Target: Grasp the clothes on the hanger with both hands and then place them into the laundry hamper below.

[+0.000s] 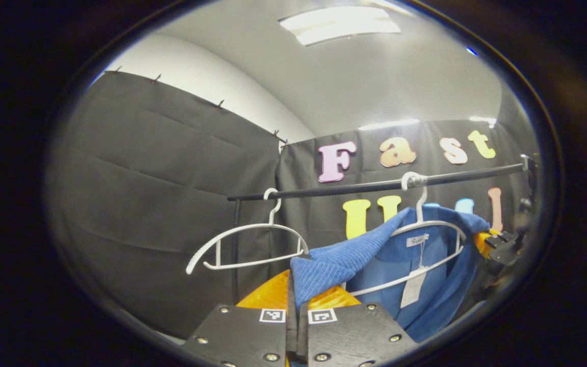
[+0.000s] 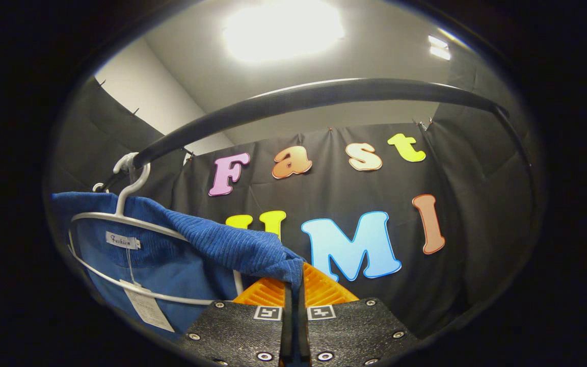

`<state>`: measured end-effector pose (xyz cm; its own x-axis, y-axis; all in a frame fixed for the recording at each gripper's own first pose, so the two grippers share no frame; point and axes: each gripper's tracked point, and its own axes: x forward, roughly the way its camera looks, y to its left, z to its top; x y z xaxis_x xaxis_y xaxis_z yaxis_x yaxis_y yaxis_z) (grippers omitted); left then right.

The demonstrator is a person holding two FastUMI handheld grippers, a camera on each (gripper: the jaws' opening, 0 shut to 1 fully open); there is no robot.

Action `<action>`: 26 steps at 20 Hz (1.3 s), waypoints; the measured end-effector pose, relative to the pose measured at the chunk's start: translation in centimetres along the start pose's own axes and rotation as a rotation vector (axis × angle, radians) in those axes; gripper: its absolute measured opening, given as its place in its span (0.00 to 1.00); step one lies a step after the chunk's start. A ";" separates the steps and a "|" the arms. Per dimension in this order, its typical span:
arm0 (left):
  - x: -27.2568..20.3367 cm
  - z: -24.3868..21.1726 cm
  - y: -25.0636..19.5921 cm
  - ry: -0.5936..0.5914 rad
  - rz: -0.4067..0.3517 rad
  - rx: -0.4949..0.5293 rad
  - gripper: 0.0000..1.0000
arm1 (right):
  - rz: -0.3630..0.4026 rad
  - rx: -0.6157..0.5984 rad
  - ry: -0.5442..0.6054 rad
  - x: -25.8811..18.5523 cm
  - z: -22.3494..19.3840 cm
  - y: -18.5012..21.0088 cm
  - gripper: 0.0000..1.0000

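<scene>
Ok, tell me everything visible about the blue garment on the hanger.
The blue ribbed knit garment hangs on a white plastic hanger hooked over the black rail. A neck label and a paper swing tag show inside. One shoulder is pulled off and stretched toward the left tool, the other toward the right tool; both are clamped on fabric.

A printed neck label (image 2: 123, 240) is sitting inside the blue top (image 2: 171, 270); a paper tag (image 2: 148, 308) is hanging below, print illegible.

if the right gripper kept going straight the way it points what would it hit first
Probably just the black cloth booth wall. The right gripper is shut on the blue garment, and beyond its fingers nothing else intervenes, though depth is unclear.
</scene>
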<state>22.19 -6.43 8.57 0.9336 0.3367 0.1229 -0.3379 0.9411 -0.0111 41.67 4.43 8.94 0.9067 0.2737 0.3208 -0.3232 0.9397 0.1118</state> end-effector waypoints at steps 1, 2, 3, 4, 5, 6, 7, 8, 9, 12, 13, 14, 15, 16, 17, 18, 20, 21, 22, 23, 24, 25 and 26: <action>-0.1 0.0 -0.1 0.002 -0.003 0.000 0.05 | 0.001 -0.001 0.000 0.3 -0.1 0.2 0.04; -0.2 0.1 -0.3 0.002 -0.006 0.000 0.05 | -0.001 0.000 -0.002 0.6 -0.2 0.2 0.04; -0.3 0.2 -0.5 -0.001 -0.010 0.000 0.05 | -0.004 0.007 -0.002 0.9 -0.3 0.3 0.04; -0.4 0.6 -0.6 -0.007 -0.014 -0.001 0.05 | -0.006 0.017 -0.002 1.1 -0.4 0.4 0.04; -0.6 1.0 -0.6 -0.015 -0.017 -0.002 0.05 | -0.007 0.029 -0.005 1.1 -0.4 0.4 0.04; -0.7 1.6 -0.7 -0.027 -0.020 -0.004 0.06 | -0.009 0.043 -0.011 1.3 -0.2 0.4 0.04; -0.7 2.2 -0.7 -0.040 -0.022 -0.004 0.06 | -0.010 0.054 -0.016 1.4 0.0 0.4 0.04; -0.7 2.8 -0.6 -0.052 -0.024 -0.003 0.06 | -0.011 0.060 -0.023 1.8 0.3 0.4 0.04; -0.7 3.3 -0.7 -0.061 -0.025 -0.004 0.06 | -0.015 0.060 -0.032 2.1 0.6 0.4 0.04; -0.4 4.9 -0.6 -0.089 -0.036 -0.011 0.06 | -0.025 0.075 -0.049 2.7 1.2 0.4 0.03; 0.0 5.8 -0.4 -0.107 -0.038 -0.004 0.06 | -0.026 0.078 -0.047 2.9 1.2 0.5 0.04; 0.6 6.7 0.0 -0.129 -0.036 0.006 0.05 | -0.027 0.080 -0.044 3.1 1.1 0.6 0.04; 1.2 7.6 0.4 -0.151 -0.037 0.012 0.05 | -0.027 0.083 -0.043 3.2 1.1 0.6 0.04; 1.9 8.4 0.7 -0.168 -0.041 0.004 0.05 | -0.025 0.084 -0.044 3.4 1.2 0.7 0.04; 2.7 8.7 1.1 -0.167 -0.047 -0.010 0.05 | -0.019 0.078 -0.046 3.5 1.2 0.7 0.04; 3.7 8.6 1.5 -0.158 -0.059 -0.025 0.06 | -0.015 0.068 -0.050 3.6 1.2 0.7 0.04; 5.6 8.4 1.8 -0.143 -0.087 -0.036 0.04 | -0.013 0.046 -0.051 3.7 1.1 0.5 0.03; 6.4 8.2 1.9 -0.143 -0.101 -0.027 0.01 | -0.013 0.043 -0.047 3.7 0.9 0.4 0.04; 7.1 8.1 1.9 -0.148 -0.118 -0.012 0.06 | -0.019 0.042 -0.042 3.5 0.9 0.3 0.04; 7.6 8.1 1.6 -0.158 -0.142 0.005 0.05 | -0.029 0.041 -0.038 3.4 0.8 0.1 0.04; 8.2 7.9 1.3 -0.163 -0.165 0.023 0.06 | -0.040 0.040 -0.032 3.4 0.7 -0.2 0.04; 8.8 7.7 0.8 -0.160 -0.190 0.043 0.05 | -0.053 0.038 -0.023 3.4 0.3 -0.8 0.04; 9.7 7.3 0.2 -0.153 -0.212 0.060 0.01 | -0.064 0.036 -0.013 3.7 0.0 -1.5 0.04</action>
<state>30.33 -3.19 16.99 0.9568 0.1195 0.2652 -0.1478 0.9850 0.0894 45.49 4.07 9.91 0.9223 0.2108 0.3239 -0.2748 0.9471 0.1661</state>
